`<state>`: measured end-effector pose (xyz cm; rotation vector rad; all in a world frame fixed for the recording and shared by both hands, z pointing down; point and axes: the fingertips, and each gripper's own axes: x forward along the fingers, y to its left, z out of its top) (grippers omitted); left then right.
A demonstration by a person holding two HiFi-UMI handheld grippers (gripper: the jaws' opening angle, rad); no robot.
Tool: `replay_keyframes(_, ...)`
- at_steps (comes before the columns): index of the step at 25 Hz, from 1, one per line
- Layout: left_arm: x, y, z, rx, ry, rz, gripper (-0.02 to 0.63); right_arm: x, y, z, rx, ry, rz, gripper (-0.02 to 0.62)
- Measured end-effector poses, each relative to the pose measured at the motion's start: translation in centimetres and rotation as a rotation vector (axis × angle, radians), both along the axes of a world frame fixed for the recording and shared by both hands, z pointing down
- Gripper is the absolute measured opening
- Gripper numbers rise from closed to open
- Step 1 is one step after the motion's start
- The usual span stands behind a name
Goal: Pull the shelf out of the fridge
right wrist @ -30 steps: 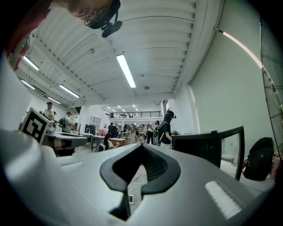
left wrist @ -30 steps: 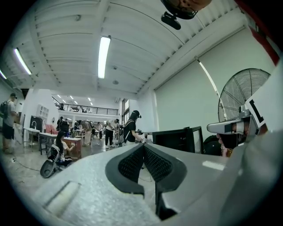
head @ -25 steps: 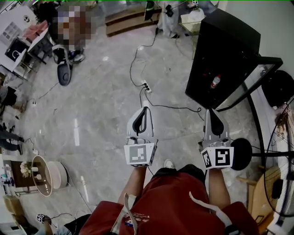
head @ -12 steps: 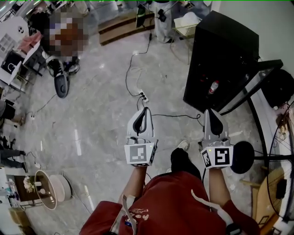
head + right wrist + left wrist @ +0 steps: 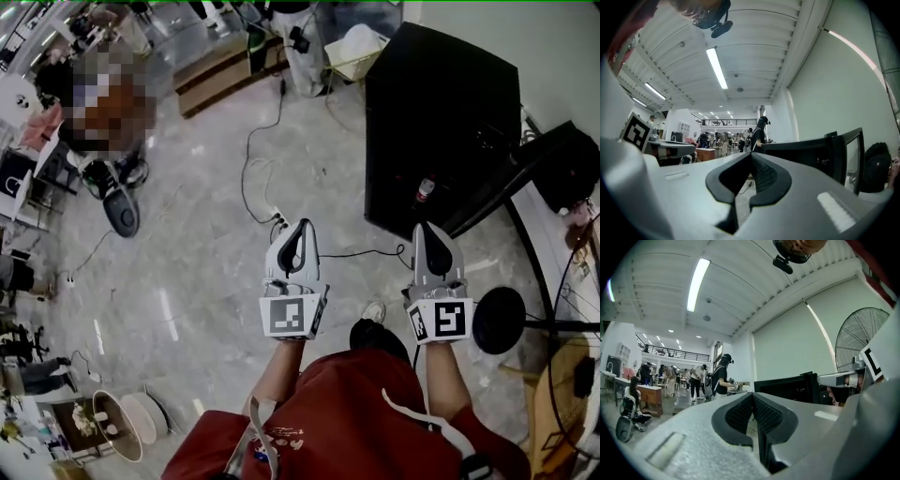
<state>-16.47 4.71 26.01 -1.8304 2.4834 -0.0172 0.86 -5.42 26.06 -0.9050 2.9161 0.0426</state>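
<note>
- Fridge (image 5: 441, 103), black, stands at the right edge of the floor (image 5: 206, 272) against the wall, with its door (image 5: 525, 161) swung open to the right.
- Shelf: it cannot be made out in the fridge's dark opening. Only a bottle (image 5: 424, 190) with a red cap shows there, low down.
- Left gripper (image 5: 301, 228) hangs in the air above the floor, well apart from the fridge. Its jaws are pressed together with nothing between them.
- Right gripper (image 5: 430, 230) is level with the left one and nearer the fridge's front, touching nothing. Its jaws are also together and empty.
- Power strip (image 5: 277, 221) and its cable lie on the floor just beyond the left gripper.
</note>
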Motion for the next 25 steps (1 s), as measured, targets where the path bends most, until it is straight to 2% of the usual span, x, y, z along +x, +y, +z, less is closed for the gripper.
replay_keyframes(6, 0.6, -8.1, 1.3, -0.007, -0.011, 0.073, -0.003, 0.9, -6.1, 1.1, -0.011, 0.002, 0.078, 0.0)
replay_keyframes(12, 1.9, -14.4, 3.5, -0.066, 0.025, 0.181, -0.003, 2.2, -10.0, 2.4, -0.035, 0.026, 0.166, 0.0)
replay_keyframes(19, 3.4, -21.4, 9.5, -0.119, 0.071, 0.317, -0.003, 3.6, -13.3, 5.8, -0.089, 0.064, 0.286, 0.0)
replay_keyframes(25, 4.6, -26.8, 15.9, -0.175, 0.177, 0.417, -0.003, 2.9, -15.7, 9.0, -0.127, 0.088, 0.34, 0.0)
